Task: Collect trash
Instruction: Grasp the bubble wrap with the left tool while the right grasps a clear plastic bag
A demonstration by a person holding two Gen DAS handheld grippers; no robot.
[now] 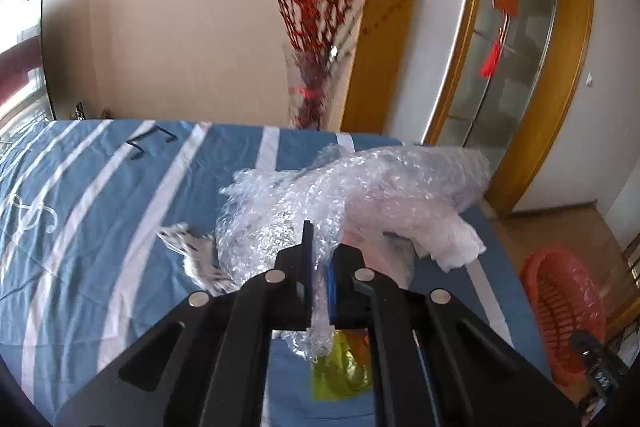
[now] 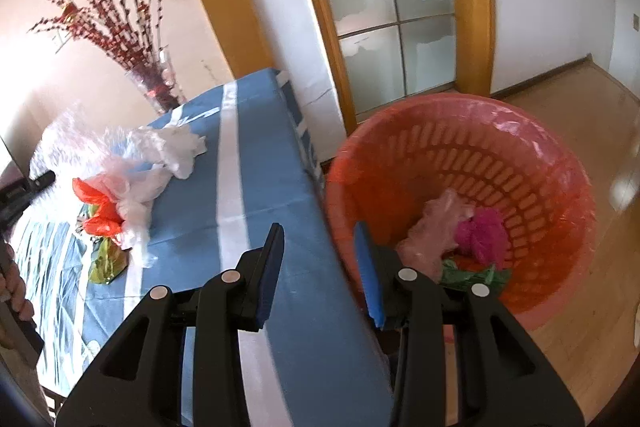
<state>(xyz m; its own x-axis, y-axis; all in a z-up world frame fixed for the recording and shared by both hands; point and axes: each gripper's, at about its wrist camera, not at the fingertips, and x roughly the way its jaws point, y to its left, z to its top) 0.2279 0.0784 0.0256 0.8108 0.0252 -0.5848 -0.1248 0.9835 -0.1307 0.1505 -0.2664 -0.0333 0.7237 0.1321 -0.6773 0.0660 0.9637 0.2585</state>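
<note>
Both tongs first: the left gripper [image 1: 318, 267] has its jaws pinched tight on a sheet of bubble wrap [image 1: 352, 195], a twisted strand of it squeezed between the black and blue pads and trailing below them. Empty, the right gripper [image 2: 320, 263] has its jaws partly apart with nothing between them, poised above the table edge and the basket rim.

Largest in view is the table under a blue cloth with white stripes [image 1: 100, 195], which fills the lower half of both wrist views. Beside its far corner, on the wooden floor, stands a red slotted laundry-style basket [image 2: 532, 163] lined with thin clear plastic; inside it lie a crumpled pinkish bag [image 2: 432, 227], a magenta wad [image 2: 484, 235] and something green [image 2: 472, 275].

On the cloth, the bubble wrap billows up from the left gripper's jaws, with a white crumpled plastic bag [image 2: 176, 147] just beyond it. Closer in sit a red plastic bag [image 2: 100, 207] touching a thin clear one [image 2: 136, 195], and a yellow-green wrapper [image 2: 106, 259] lying just beneath them. A small grey-and-white scrap [image 1: 192, 251] rests to the left of the bubble wrap.

A glass vase of red-berried branches [image 1: 308, 83] stands behind the table.
</note>
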